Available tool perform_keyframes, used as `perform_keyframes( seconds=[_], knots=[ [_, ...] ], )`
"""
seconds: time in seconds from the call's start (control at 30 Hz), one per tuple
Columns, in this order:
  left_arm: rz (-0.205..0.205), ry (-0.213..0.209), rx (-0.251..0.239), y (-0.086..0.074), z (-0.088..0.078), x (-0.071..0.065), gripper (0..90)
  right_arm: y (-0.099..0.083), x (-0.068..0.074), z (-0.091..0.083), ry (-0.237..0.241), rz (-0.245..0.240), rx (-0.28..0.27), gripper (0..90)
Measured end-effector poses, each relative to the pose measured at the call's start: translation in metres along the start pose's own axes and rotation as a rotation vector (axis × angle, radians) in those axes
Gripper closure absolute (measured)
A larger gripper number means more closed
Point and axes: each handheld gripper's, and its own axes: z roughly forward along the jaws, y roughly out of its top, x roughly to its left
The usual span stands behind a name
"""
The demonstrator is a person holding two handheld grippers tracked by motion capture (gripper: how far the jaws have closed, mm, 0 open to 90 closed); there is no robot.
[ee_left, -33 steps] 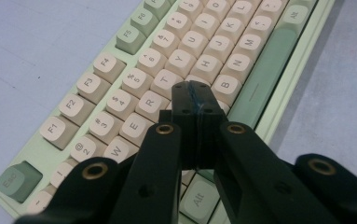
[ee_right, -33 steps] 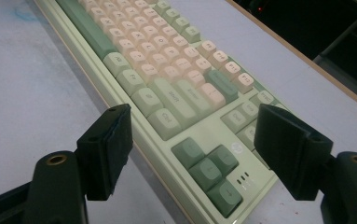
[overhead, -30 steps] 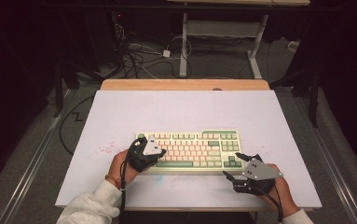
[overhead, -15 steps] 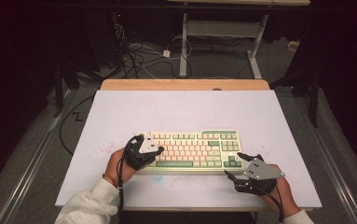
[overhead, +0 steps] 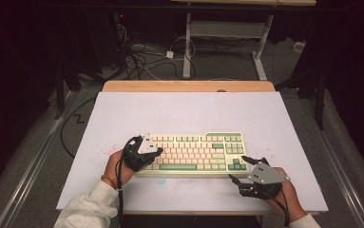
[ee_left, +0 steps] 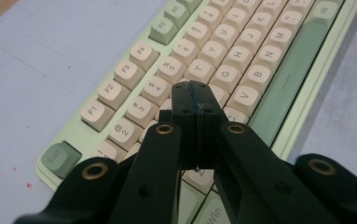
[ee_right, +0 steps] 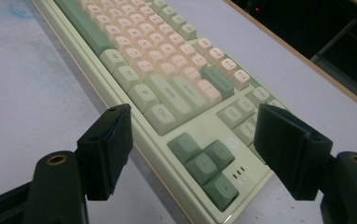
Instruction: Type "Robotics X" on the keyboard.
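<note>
- We've got a pale green mechanical keyboard with cream and green keycaps [overhead: 194, 152] sitting on the white-topped bench [overhead: 189, 109], closer to the bench's near edge than the far one and roughly centred between the left and right edges.
- Our left gripper [overhead: 147, 153] is over the keyboard's left end. In the left gripper view its two black jaws are pressed flat together with nothing between them, so it's fully closed, and the tip [ee_left: 195, 100] hangs right over the cream letter keys, around the row near F and G. Can't tell if it's actually touching a key or just above it.
- Our right gripper [overhead: 246, 170] is at the keyboard's right end, near the bench's near edge, just off the keyboard's near right corner. In the right gripper view [ee_right: 192, 135] its jaws stand wide apart with nothing clamped, so it's open. The corner with the green arrow keys [ee_right: 204, 163] shows in the gap between them, and the pads aren't pressing on the case.
- Small detail: there are faint red specks [ee_left: 27, 184] on the bench top by the keyboard's Esc corner, and a bluish smudge [overhead: 160, 180] near the front edge below the spacebar.
</note>
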Motion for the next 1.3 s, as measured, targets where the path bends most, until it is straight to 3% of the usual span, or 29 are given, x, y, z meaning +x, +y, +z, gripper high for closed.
perform_keyframes(
  seconds=[0.5, 0.93, 1.3],
  knots=[
    [0.006, -0.016, 0.049, -0.005, 0.014, 0.003, 87.1, -0.002, 0.002, -0.003, -0.006, -0.002, 0.008, 29.0],
    [0.018, -0.003, 0.055, -0.005, 0.013, 0.002, 87.0, -0.002, 0.001, -0.003, -0.016, -0.004, 0.019, 28.9],
    [-0.001, -0.005, 0.049, -0.009, 0.016, 0.002, 87.1, -0.003, 0.001, -0.003, -0.024, -0.005, 0.029, 29.0]
  ],
)
